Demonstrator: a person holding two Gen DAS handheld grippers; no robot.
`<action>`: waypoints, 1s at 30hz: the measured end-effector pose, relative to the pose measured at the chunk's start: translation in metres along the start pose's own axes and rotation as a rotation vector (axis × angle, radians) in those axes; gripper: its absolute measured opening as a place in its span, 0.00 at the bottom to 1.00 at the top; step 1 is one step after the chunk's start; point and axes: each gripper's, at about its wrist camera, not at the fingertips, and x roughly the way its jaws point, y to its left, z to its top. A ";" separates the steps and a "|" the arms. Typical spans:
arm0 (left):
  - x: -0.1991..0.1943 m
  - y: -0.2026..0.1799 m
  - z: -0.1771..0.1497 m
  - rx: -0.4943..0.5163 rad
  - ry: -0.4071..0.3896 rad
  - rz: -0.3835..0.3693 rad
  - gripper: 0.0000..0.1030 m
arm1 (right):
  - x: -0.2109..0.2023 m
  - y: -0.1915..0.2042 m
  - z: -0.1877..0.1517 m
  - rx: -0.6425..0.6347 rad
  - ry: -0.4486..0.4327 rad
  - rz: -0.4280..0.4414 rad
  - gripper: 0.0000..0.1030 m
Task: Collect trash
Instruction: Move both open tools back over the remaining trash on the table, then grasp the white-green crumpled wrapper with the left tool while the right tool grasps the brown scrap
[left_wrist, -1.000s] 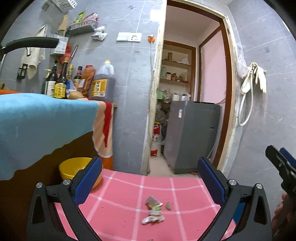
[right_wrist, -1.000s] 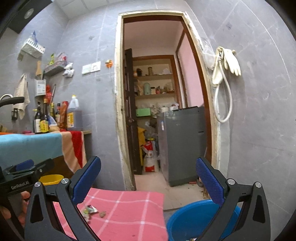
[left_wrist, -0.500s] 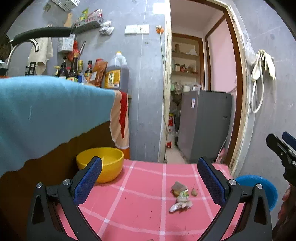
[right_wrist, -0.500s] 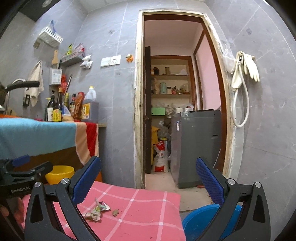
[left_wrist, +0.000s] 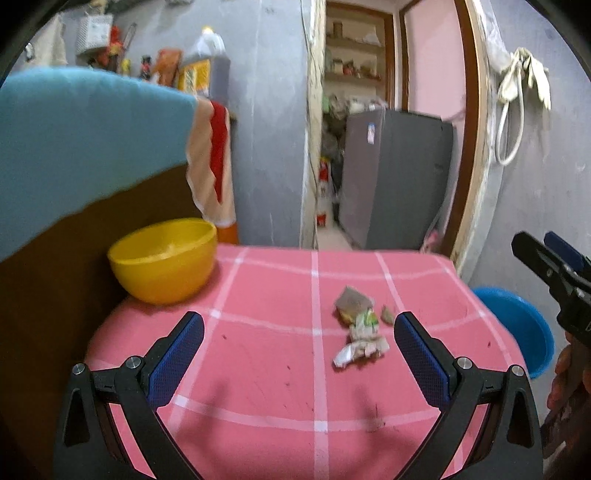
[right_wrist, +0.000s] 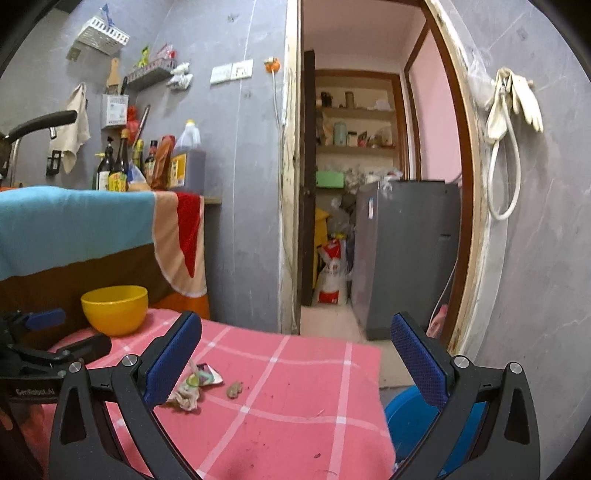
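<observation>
A small heap of crumpled wrappers (left_wrist: 360, 328) lies on the pink checked tablecloth (left_wrist: 266, 369), with a tiny scrap (left_wrist: 387, 314) beside it. My left gripper (left_wrist: 299, 349) hangs open above the cloth, and the wrappers sit just inside its right finger. In the right wrist view the same wrappers (right_wrist: 192, 386) and scrap (right_wrist: 233, 388) lie near the left finger of my right gripper (right_wrist: 295, 360), which is open and holds nothing. A blue bin (left_wrist: 517, 325) stands on the floor off the table's right edge, also seen as the blue bin (right_wrist: 402, 406).
A yellow bowl (left_wrist: 164, 258) sits at the table's back left, below a counter draped with a blue and orange cloth (left_wrist: 74, 140). Bottles (right_wrist: 147, 158) stand on that counter. An open doorway (right_wrist: 351, 221) with a grey appliance (right_wrist: 406, 254) lies behind the table.
Both grippers have tilted down and come closer to the table, so more of the pink cloth, the wrappers and the blue bin show. Both stay open.
</observation>
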 end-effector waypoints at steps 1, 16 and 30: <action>0.006 0.000 -0.001 -0.003 0.034 -0.012 0.98 | 0.003 -0.001 -0.001 0.005 0.010 0.004 1.00; 0.061 -0.016 -0.008 0.008 0.265 -0.105 0.78 | 0.042 -0.012 -0.018 0.042 0.210 0.048 0.95; 0.081 -0.008 -0.005 -0.043 0.352 -0.234 0.27 | 0.081 -0.013 -0.037 0.063 0.427 0.125 0.62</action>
